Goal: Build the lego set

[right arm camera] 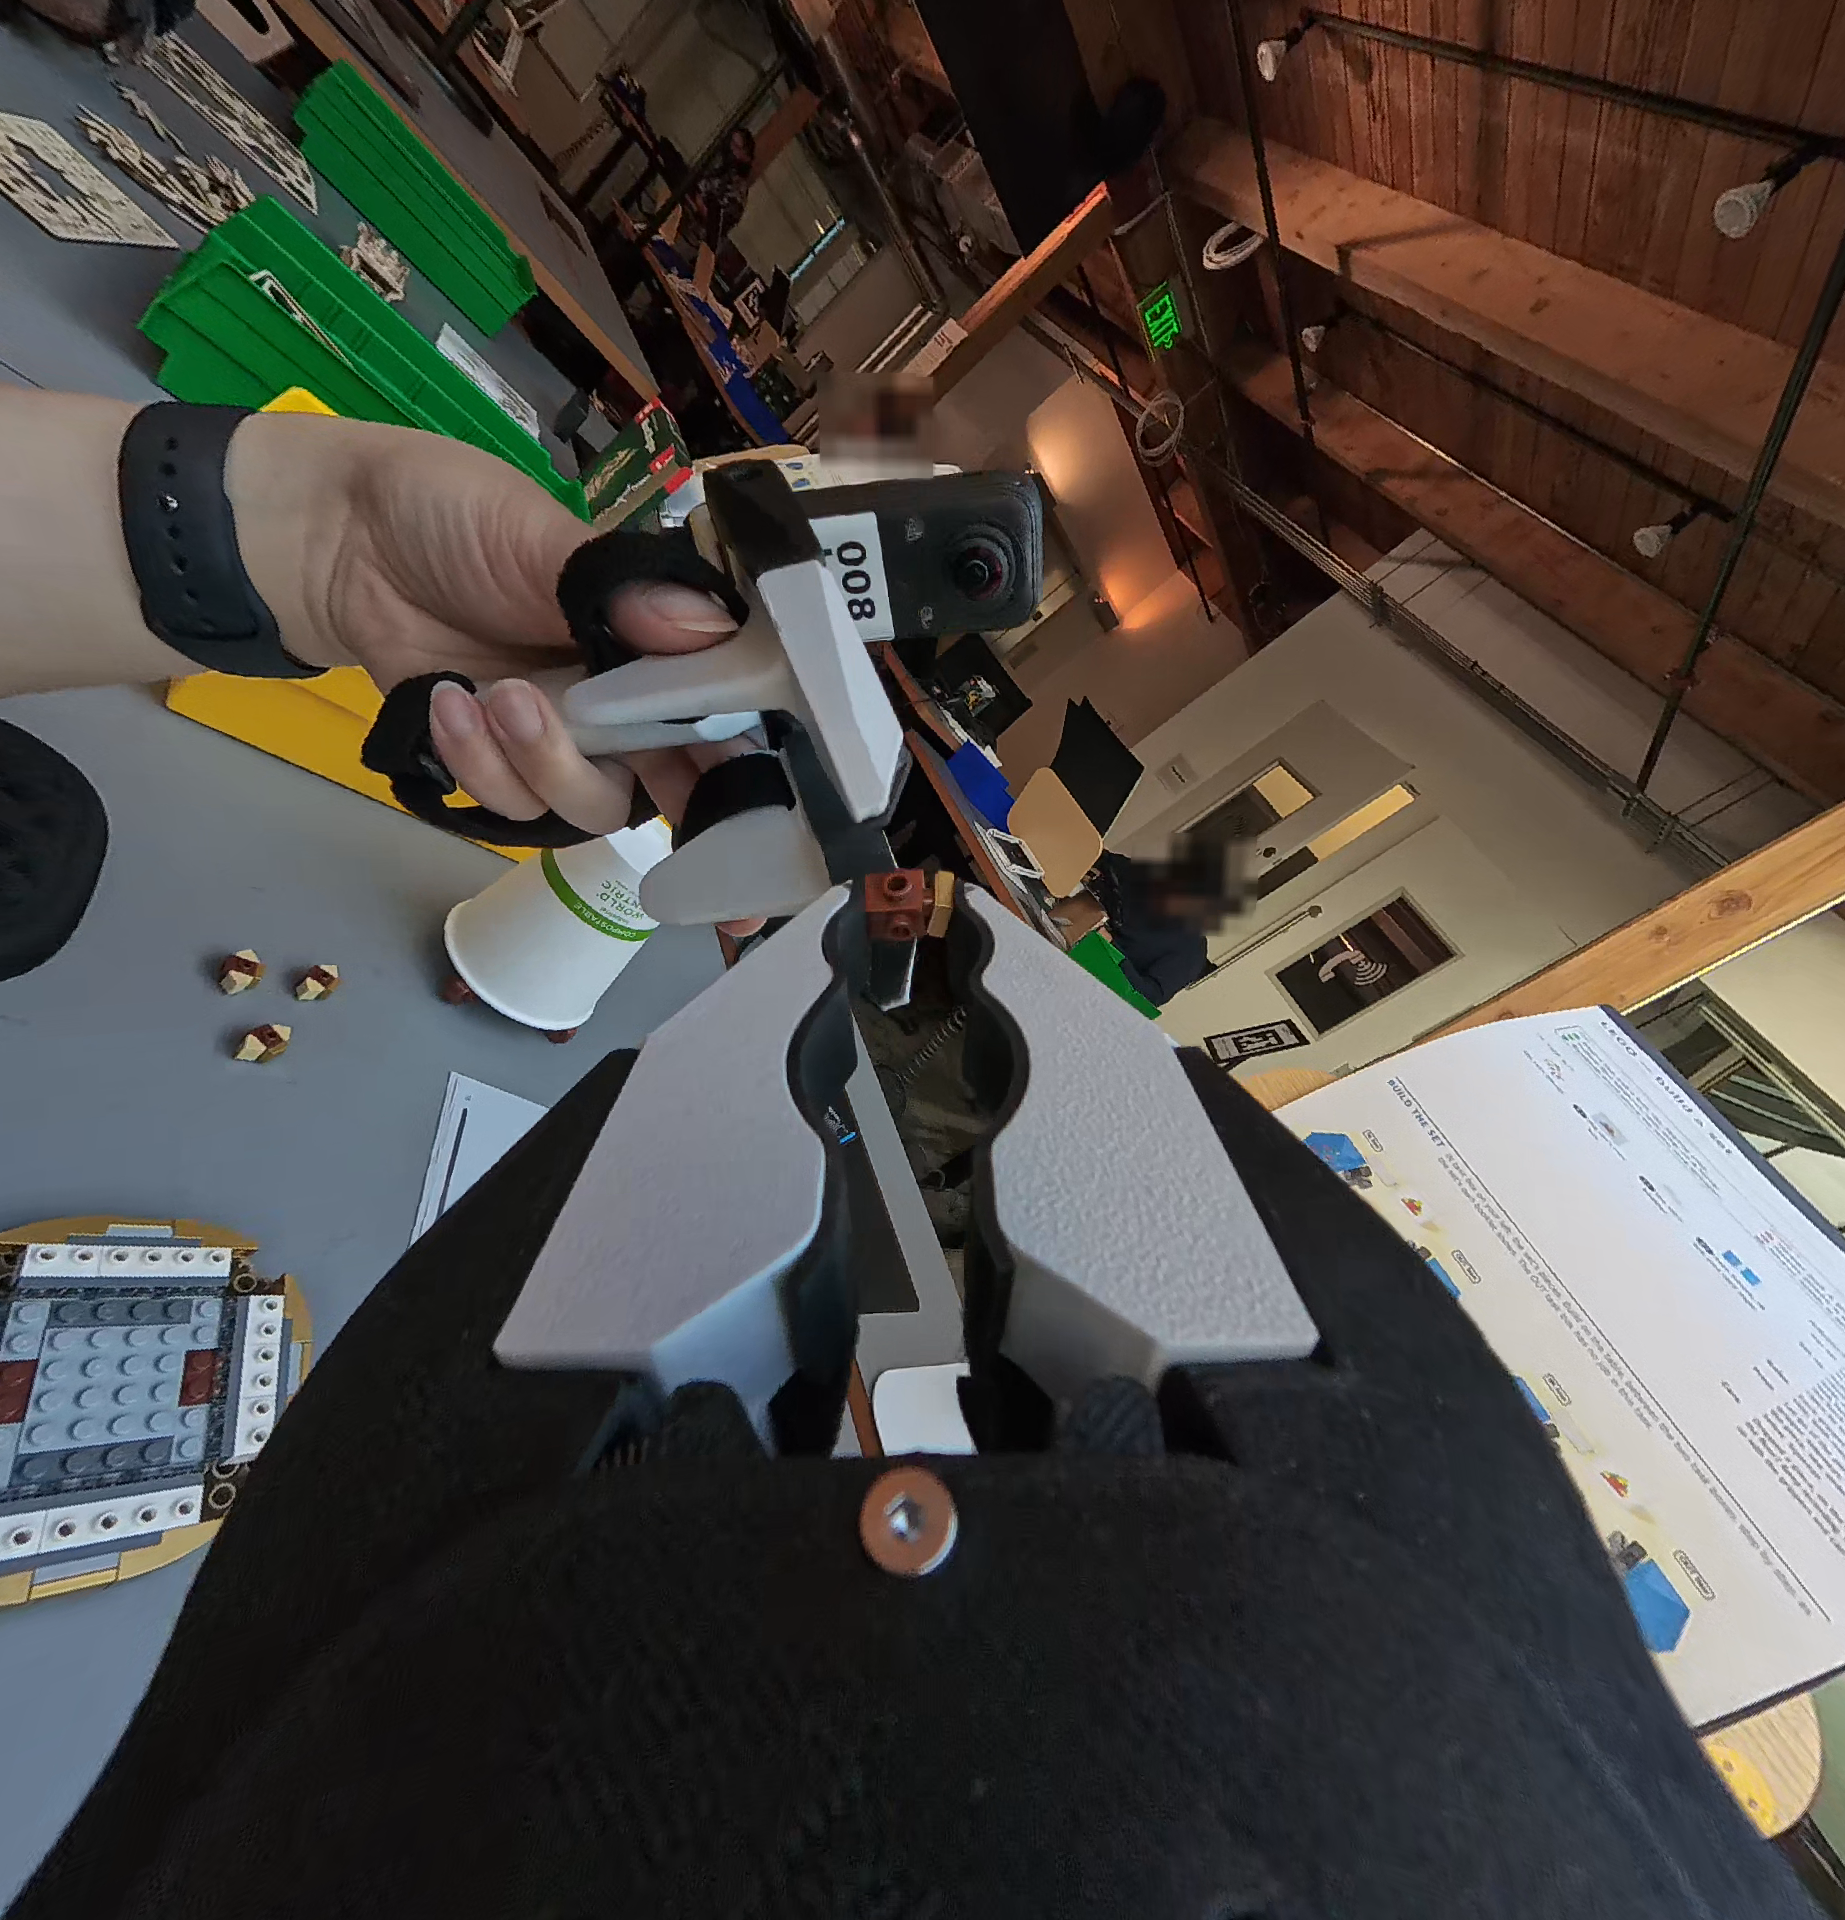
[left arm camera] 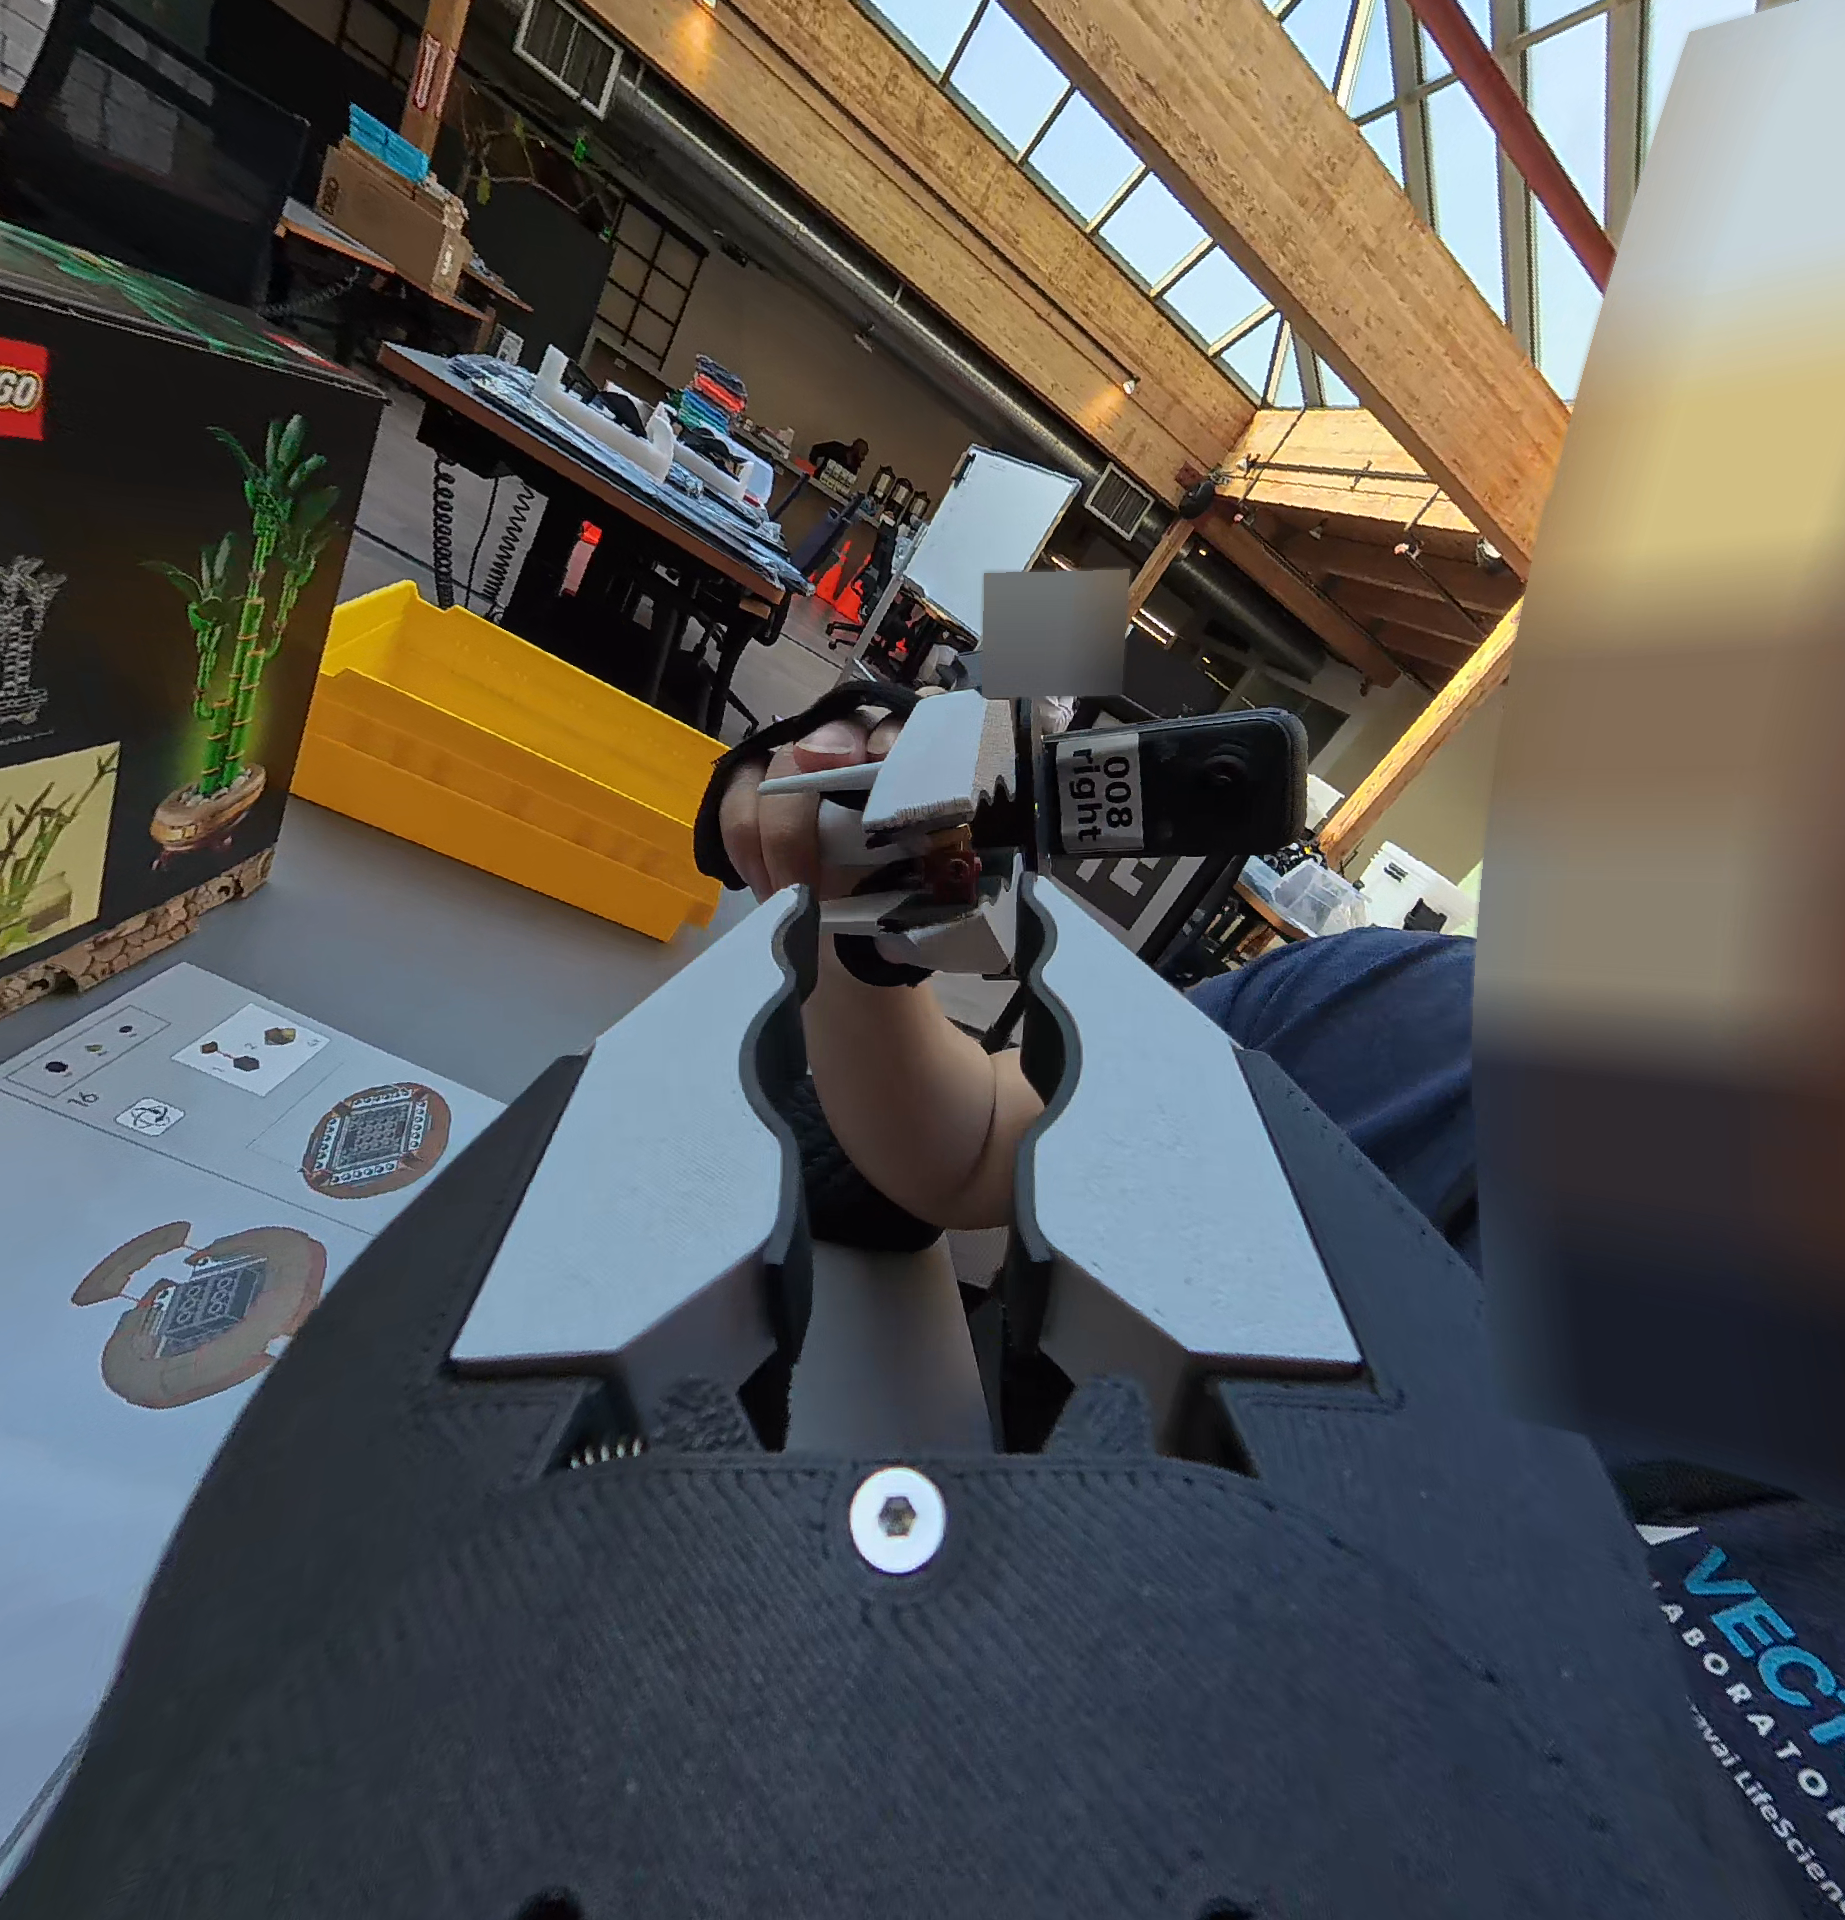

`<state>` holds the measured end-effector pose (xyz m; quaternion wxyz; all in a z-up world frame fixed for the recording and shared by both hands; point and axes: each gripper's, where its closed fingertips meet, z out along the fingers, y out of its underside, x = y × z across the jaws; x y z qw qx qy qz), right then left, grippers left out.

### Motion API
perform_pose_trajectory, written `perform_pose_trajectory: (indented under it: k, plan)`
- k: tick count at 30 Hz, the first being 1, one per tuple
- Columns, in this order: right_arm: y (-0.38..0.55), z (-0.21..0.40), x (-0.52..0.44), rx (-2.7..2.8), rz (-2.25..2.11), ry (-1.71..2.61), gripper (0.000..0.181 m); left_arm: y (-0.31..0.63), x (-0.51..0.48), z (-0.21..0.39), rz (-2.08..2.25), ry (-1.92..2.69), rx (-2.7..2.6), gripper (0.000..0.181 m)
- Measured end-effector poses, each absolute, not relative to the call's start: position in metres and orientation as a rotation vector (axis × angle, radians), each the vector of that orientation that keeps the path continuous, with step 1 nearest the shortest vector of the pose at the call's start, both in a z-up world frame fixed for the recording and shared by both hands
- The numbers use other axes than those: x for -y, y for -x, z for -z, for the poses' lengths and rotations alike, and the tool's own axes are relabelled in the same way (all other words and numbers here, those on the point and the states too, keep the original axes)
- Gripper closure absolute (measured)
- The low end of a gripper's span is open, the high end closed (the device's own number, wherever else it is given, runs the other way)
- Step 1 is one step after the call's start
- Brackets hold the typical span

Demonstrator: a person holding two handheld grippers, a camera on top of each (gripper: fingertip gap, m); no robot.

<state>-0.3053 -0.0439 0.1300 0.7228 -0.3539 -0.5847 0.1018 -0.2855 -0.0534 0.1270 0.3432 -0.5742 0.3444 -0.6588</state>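
Left wrist view: a boxed set (left arm camera: 118, 623) with a plant pictured on its side stands on the grey bench (left arm camera: 461, 935) at 9 o'clock. An open instruction sheet (left arm camera: 222, 1143) lies flat in front of it at 8 o'clock. A stack of yellow trays (left arm camera: 502, 748) sits just beyond, toward 10 o'clock. The left tongs (left arm camera: 918, 920) are at centre, raised off the bench. They are released, the two fingers spread and nothing gripped between them. Straight ahead, the right tongs (left arm camera: 933, 862) come in from 1 o'clock, carried by a strapped hand (left arm camera: 783, 821), with their tips at the mouth of the left pair. Right wrist view: a round, partly built base (right arm camera: 118, 1403) with grey studded plates and a tan rim lies on the bench at 8 o'clock. Three small brown-and-tan pieces (right arm camera: 274, 997) lie loose above it at 9 o'clock. A white paper cup (right arm camera: 554, 935) is just right of them. Green trays (right arm camera: 357, 312) stand at 11 o'clock. The right tongs (right arm camera: 907, 914) are clenched on a small reddish-brown brick (right arm camera: 892, 896) with a tan part on its right side, held in the air at centre. The dark pad of one left finger reaches its top edge; whether it touches cannot be told. A board bearing a printed sheet (right arm camera: 1624, 1351) is at 3 o'clock.
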Motion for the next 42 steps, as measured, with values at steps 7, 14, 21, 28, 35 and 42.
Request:
perform_pose_trajectory:
  k: [7, 14, 21, 28, 35, 42]
  plan:
    - [0.306, -0.123, 0.041, 1.325, -0.159, 0.773, 0.168, 0.28, 0.052, -0.121, 1.714, 1.514, -0.904, 0.158]
    - [0.308, -0.123, 0.043, 1.32, -0.169, 0.75, 0.168, 0.282, 0.052, -0.12, 1.735, 1.511, -0.902, 0.173]
    - [0.308, -0.122, 0.044, 1.326, -0.174, 0.752, 0.167, 0.282, 0.053, -0.12, 1.746, 1.498, -0.922, 0.172]
    - [0.308, -0.127, 0.053, 1.319, -0.25, 0.71, 0.167, 0.279, 0.061, -0.123, 1.84, 1.423, -0.962, 0.168]
    - [0.309, -0.125, 0.053, 1.315, -0.257, 0.692, 0.167, 0.281, 0.061, -0.122, 1.863, 1.425, -0.962, 0.172]
    - [0.307, -0.116, 0.055, 1.395, -0.317, 0.74, 0.154, 0.283, 0.057, -0.119, 1.895, 1.491, -0.918, 0.172]
